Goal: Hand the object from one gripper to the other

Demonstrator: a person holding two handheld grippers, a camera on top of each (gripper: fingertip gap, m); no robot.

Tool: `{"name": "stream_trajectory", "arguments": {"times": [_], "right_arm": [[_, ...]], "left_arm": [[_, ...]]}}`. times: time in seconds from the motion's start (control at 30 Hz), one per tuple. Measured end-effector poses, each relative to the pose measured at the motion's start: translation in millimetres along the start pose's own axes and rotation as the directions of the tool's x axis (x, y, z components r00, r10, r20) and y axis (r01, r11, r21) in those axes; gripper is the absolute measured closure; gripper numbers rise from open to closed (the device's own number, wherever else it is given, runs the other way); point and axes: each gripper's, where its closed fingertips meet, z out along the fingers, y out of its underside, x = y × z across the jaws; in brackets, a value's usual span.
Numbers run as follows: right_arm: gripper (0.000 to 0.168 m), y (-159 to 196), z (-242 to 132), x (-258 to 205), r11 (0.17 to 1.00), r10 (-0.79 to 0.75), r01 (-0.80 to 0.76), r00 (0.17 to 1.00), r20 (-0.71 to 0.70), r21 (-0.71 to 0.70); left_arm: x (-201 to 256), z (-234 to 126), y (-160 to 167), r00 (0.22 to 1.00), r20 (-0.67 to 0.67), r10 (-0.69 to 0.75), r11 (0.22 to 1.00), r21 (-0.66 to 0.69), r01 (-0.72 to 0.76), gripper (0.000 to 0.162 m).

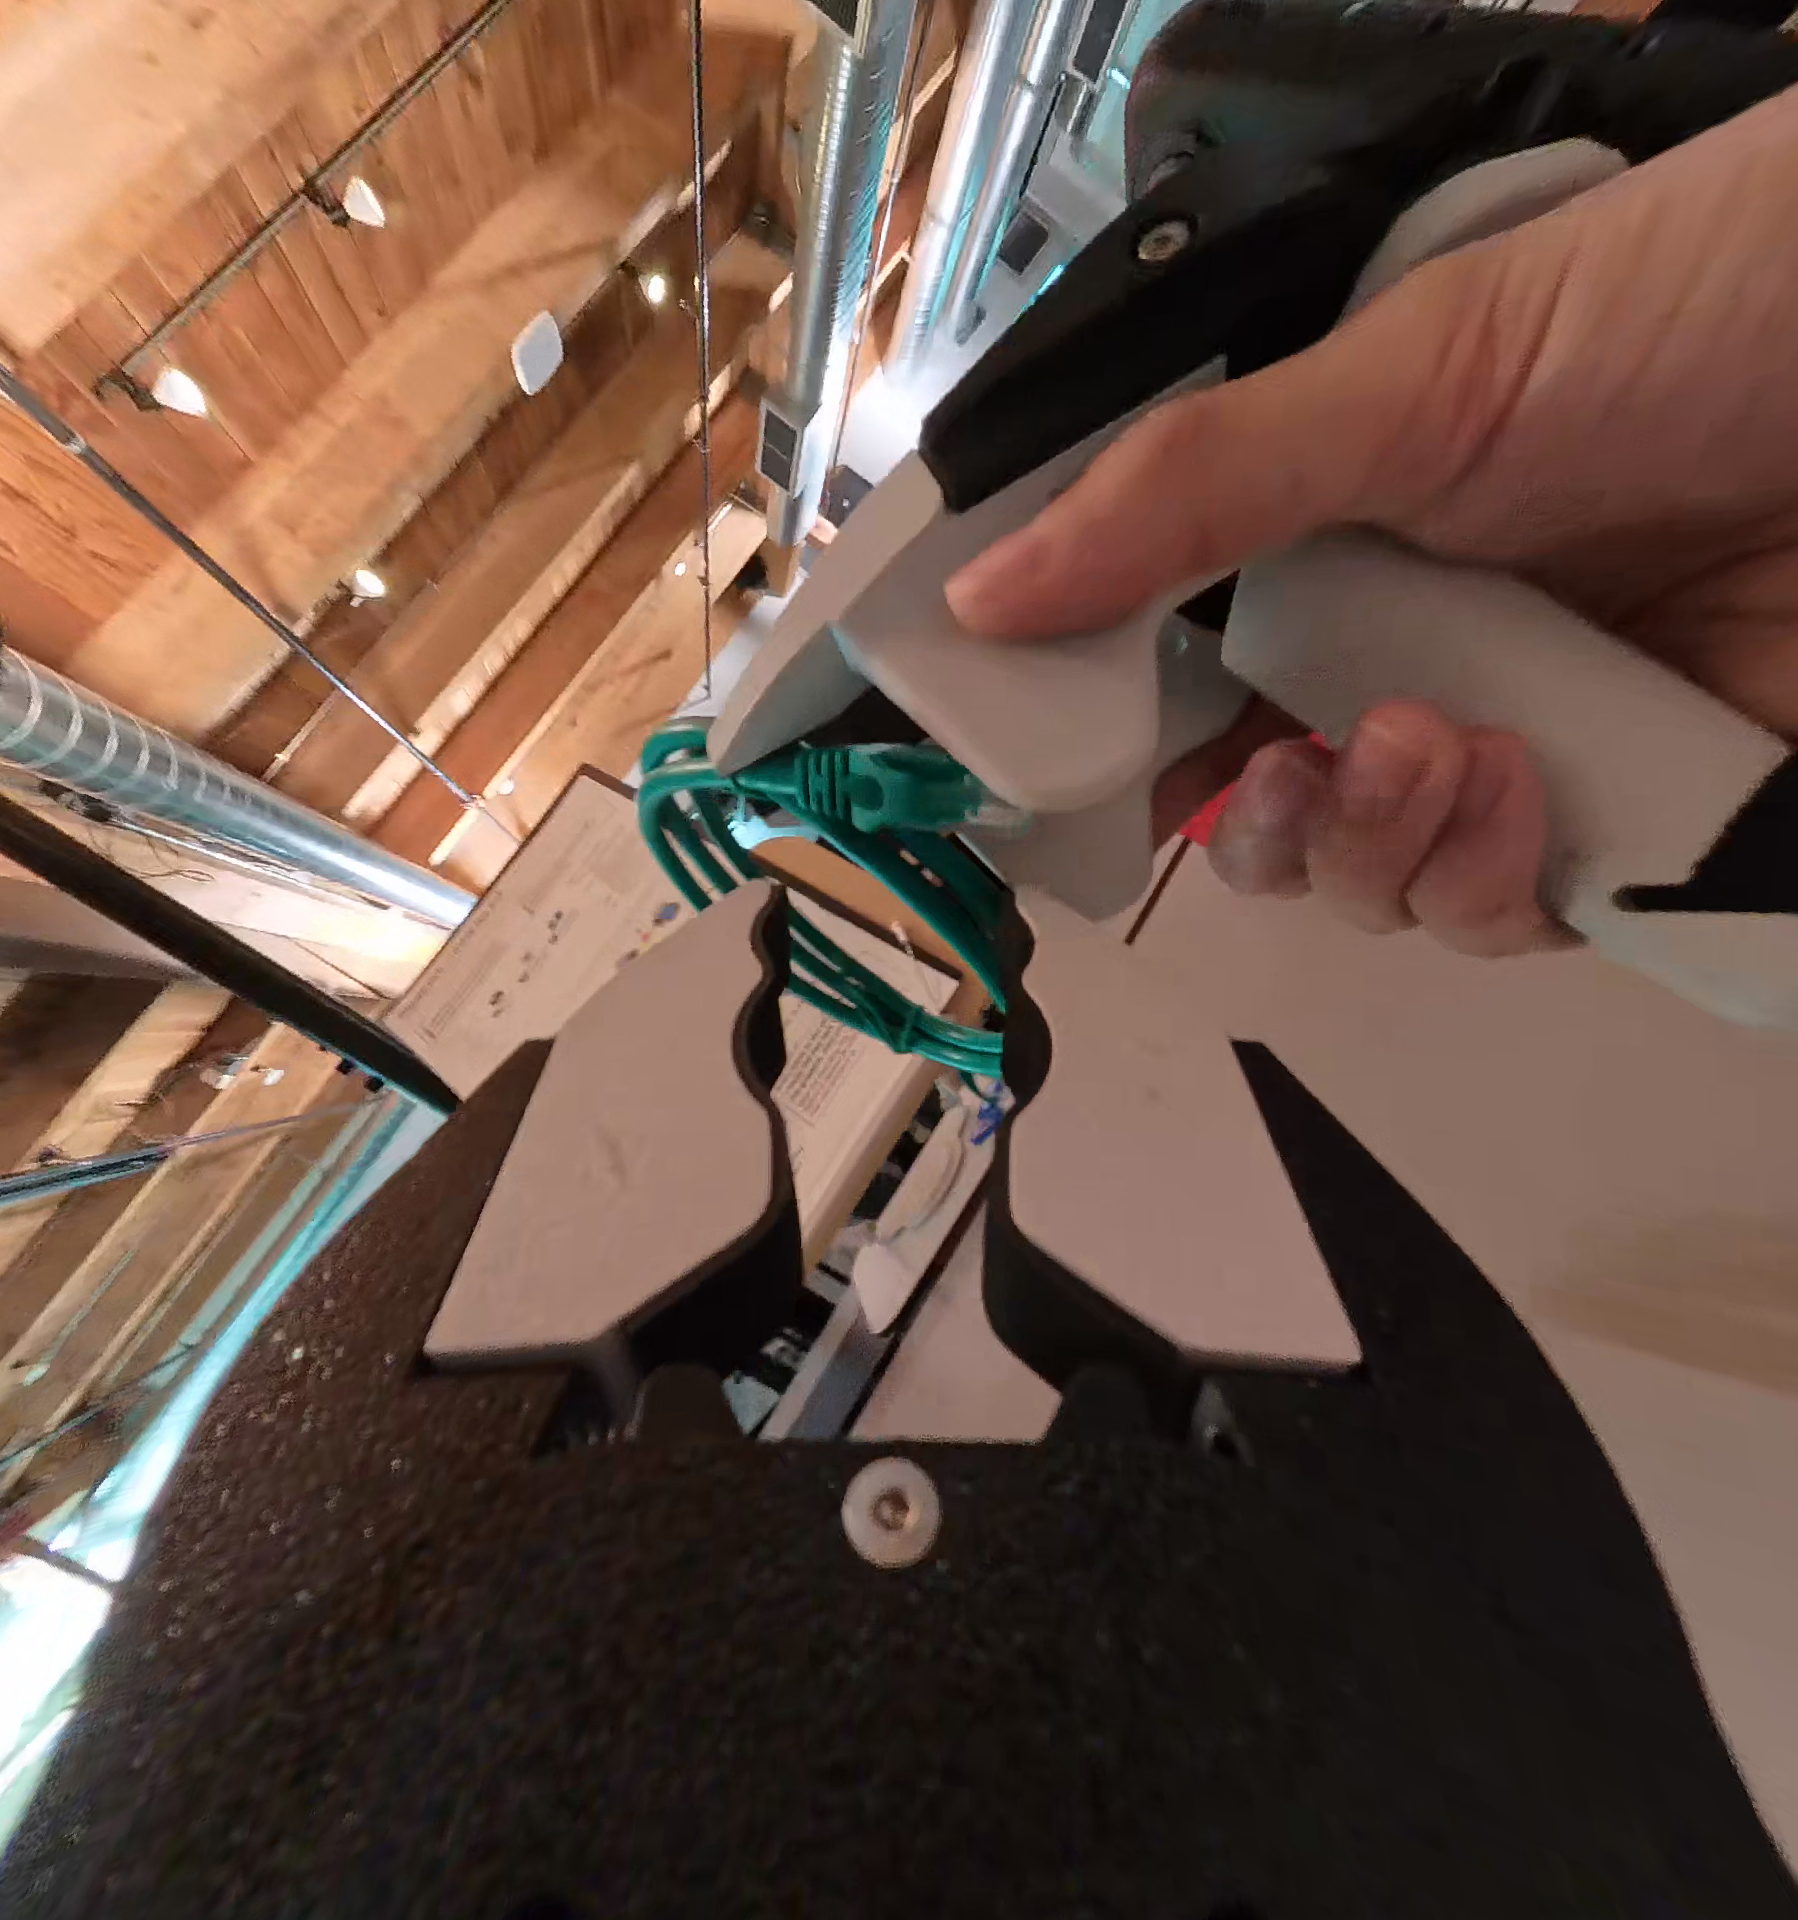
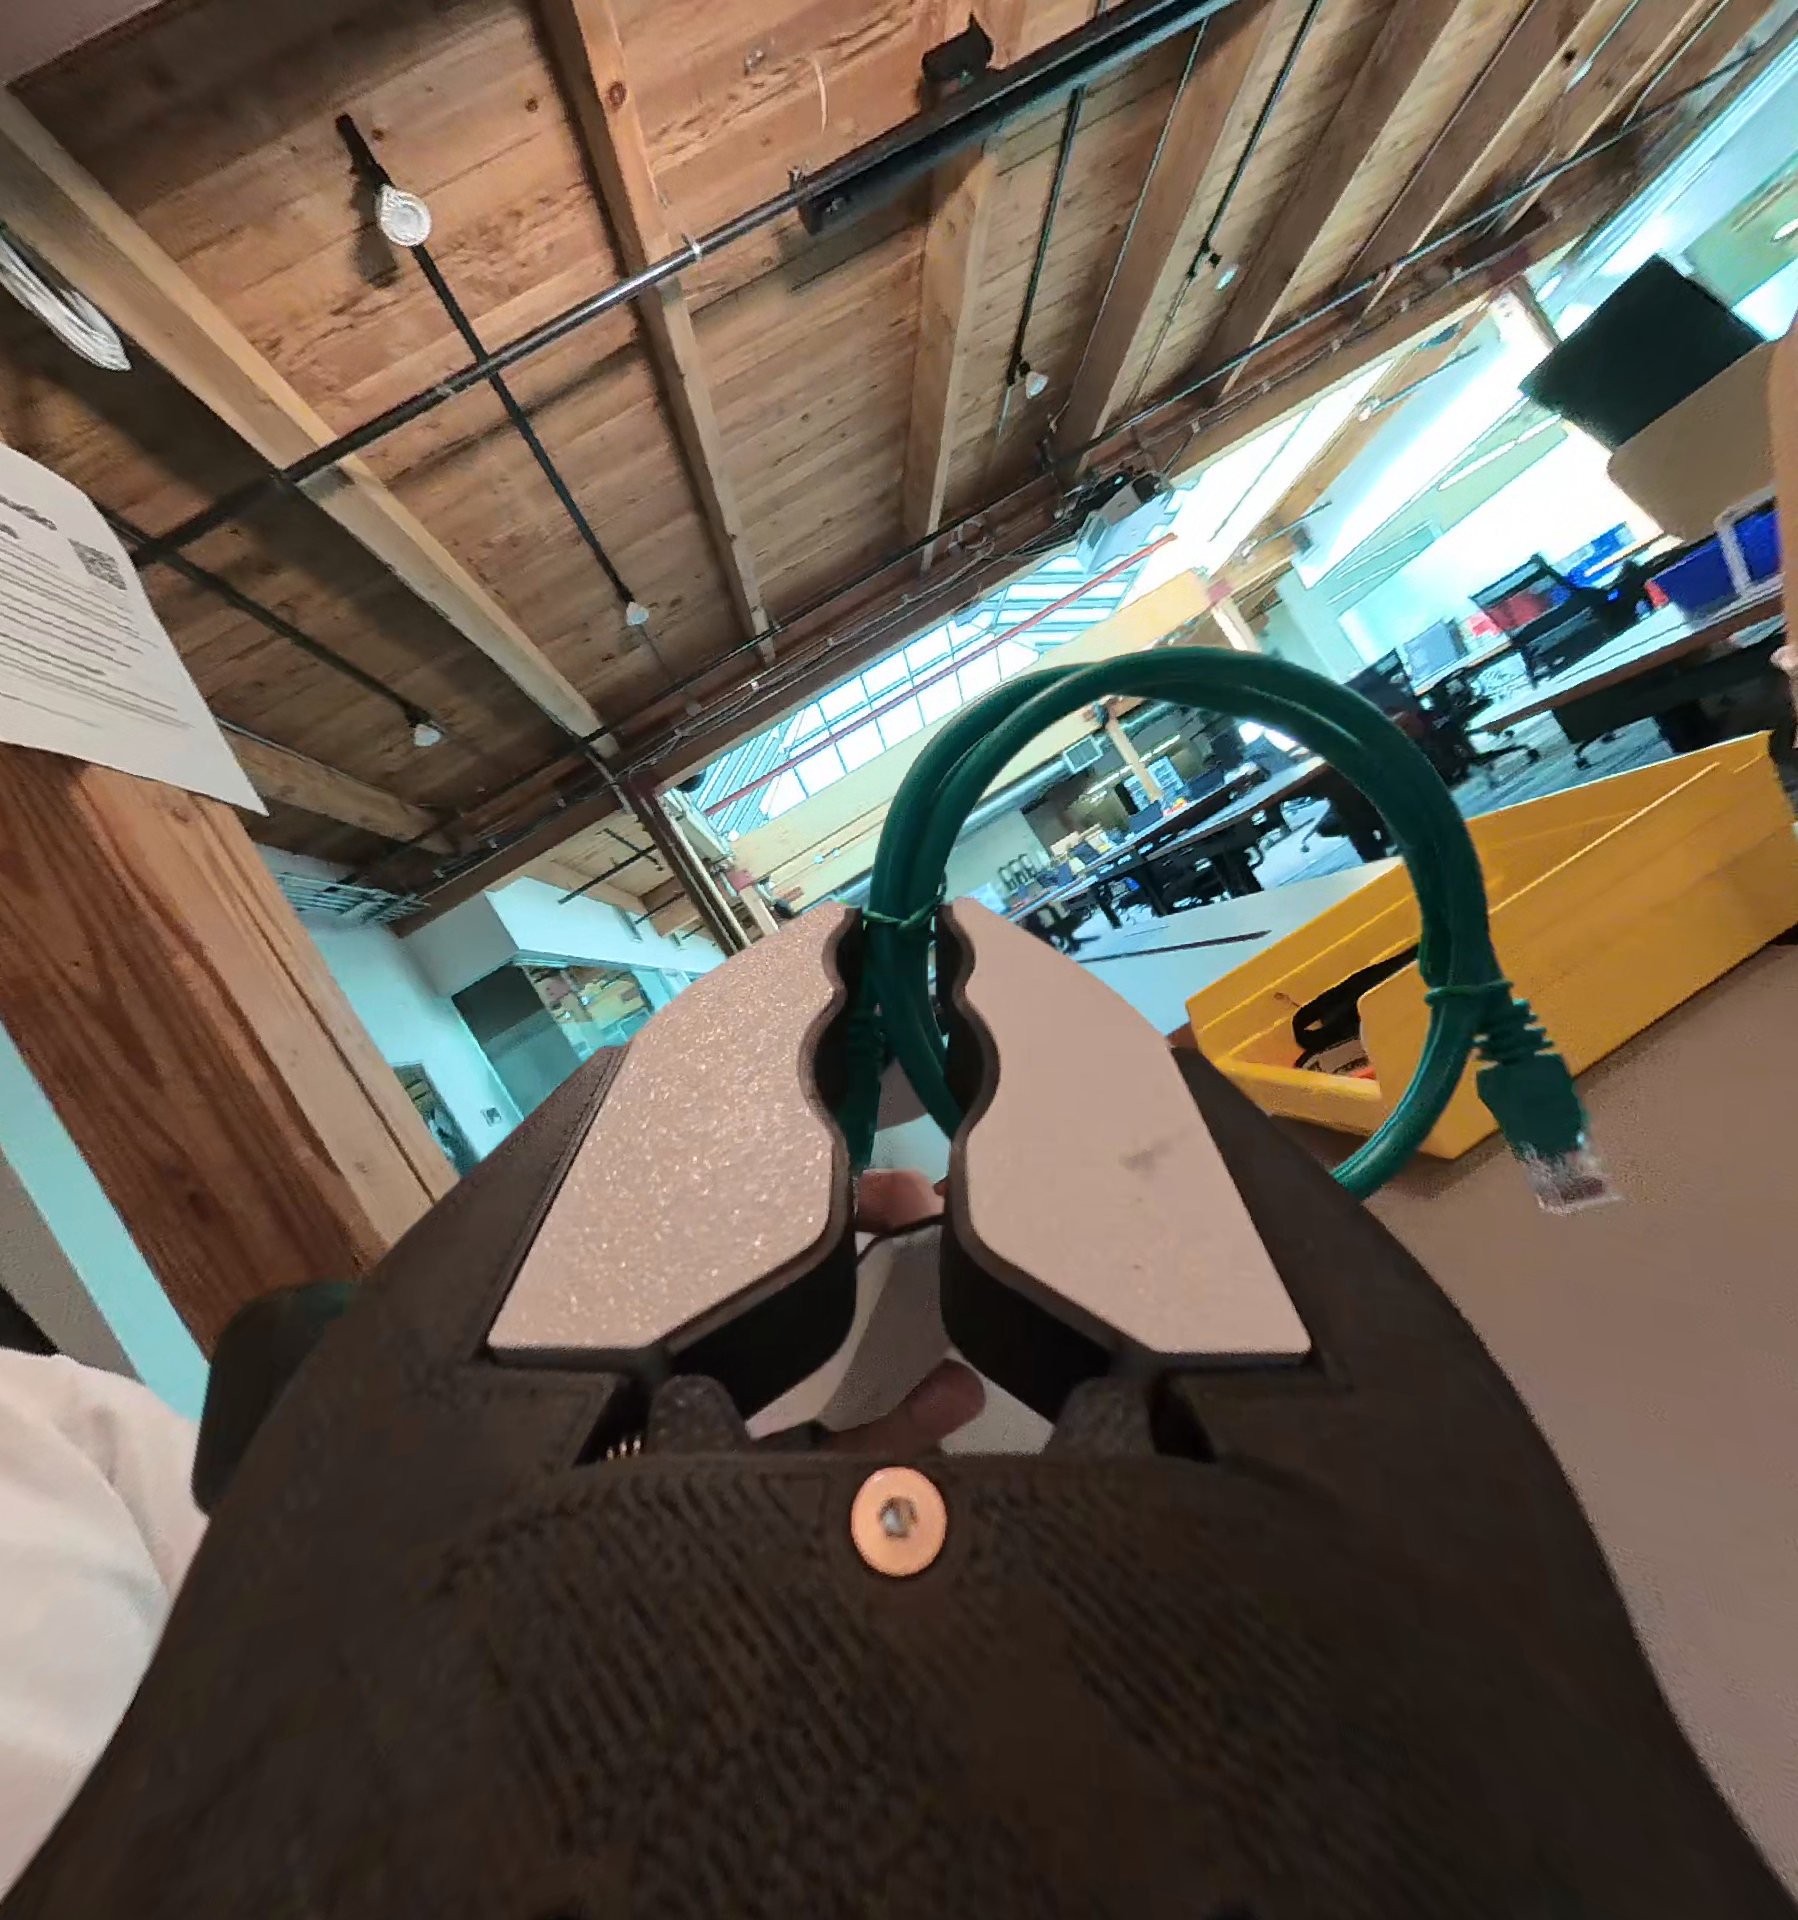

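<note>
A coiled green network cable [image 2: 900, 852] is held up in the air. My right gripper [image 2: 900, 930] is shut on one side of the coil. The loop arches above it and a connector [image 2: 1529, 1112] hangs at the right. In the left wrist view the cable [image 1: 682, 842] hangs from the right gripper [image 1: 739, 764], which a hand [image 1: 1497, 416] holds at the upper right. My left gripper [image 1: 895, 925] is open. Its fingertips stand on either side of the coil's lower strands, which cross the gap between them.
A yellow plastic bin [image 2: 1601, 904] lies on the pale table [image 2: 1497, 1455] at the right. A wooden post [image 2: 147, 987] with a paper sheet [image 2: 53, 623] stands at the left. Both views are tilted up at a wooden ceiling, where metal ducts [image 1: 199, 769] run. Left and right tips are no more than a few centimetres apart.
</note>
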Motion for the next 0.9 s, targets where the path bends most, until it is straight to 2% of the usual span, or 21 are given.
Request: {"name": "stream_trajectory", "arguments": {"times": [0.1, 0.2, 0.37, 0.43, 0.5, 0.53, 0.57, 0.67, 0.8, 0.9], "right_arm": [[0.155, 8, 2, 1, 0.998, -0.033, 0.033, 0.999, -0.003, -0.055], [0.155, 16, 4, -2, 0.995, 0.001, 0.002, 0.999, 0.033, -0.096], [0.156, 15, 2, -1, 0.992, -0.038, 0.042, 0.999, 0.038, -0.116], [0.155, 16, 0, -3, 0.983, -0.076, 0.082, 0.996, 0.043, -0.163], [0.154, 16, -5, 3, 0.961, -0.161, 0.156, 0.987, -0.005, -0.227], [0.145, 12, -8, 9, 0.949, -0.220, 0.202, 0.974, -0.046, -0.243], [0.136, 7, -11, 13, 0.938, -0.266, 0.238, 0.960, -0.084, -0.250], [0.129, -4, -17, 12, 0.930, -0.291, 0.254, 0.951, -0.107, -0.267], [0.119, 13, -21, 18, 0.874, -0.339, 0.269, 0.934, -0.112, -0.404], [0.113, 17, -25, 31, 0.839, -0.401, 0.293, 0.903, -0.156, -0.459]], "left_arm": [[4, 1, 0, 0.994, -0.033, -0.105, 0.994, 0.026, 0.105, 0.128], [8, 2, -2, 0.972, -0.077, -0.221, 0.972, 0.062, 0.226, 0.132], [8, 1, 6, 0.856, -0.216, -0.470, 0.871, 0.045, 0.489, 0.151], [6, 0, 8, 0.829, -0.247, -0.502, 0.848, 0.046, 0.528, 0.152], [3, -1, 15, 0.872, -0.214, -0.439, 0.888, 0.046, 0.458, 0.152], [1, -1, 19, 0.903, -0.194, -0.384, 0.916, 0.045, 0.399, 0.152], [0, -1, 23, 0.934, -0.174, -0.312, 0.945, 0.046, 0.325, 0.152], [3, -4, 32, 0.989, -0.144, -0.015, 0.999, 0.043, 0.021, 0.152], [14, -6, 43, 0.928, -0.161, 0.336, 0.941, 0.021, -0.338, 0.152], [23, -8, 48, 0.849, -0.186, 0.494, 0.866, 0.024, -0.499, 0.152]]}}
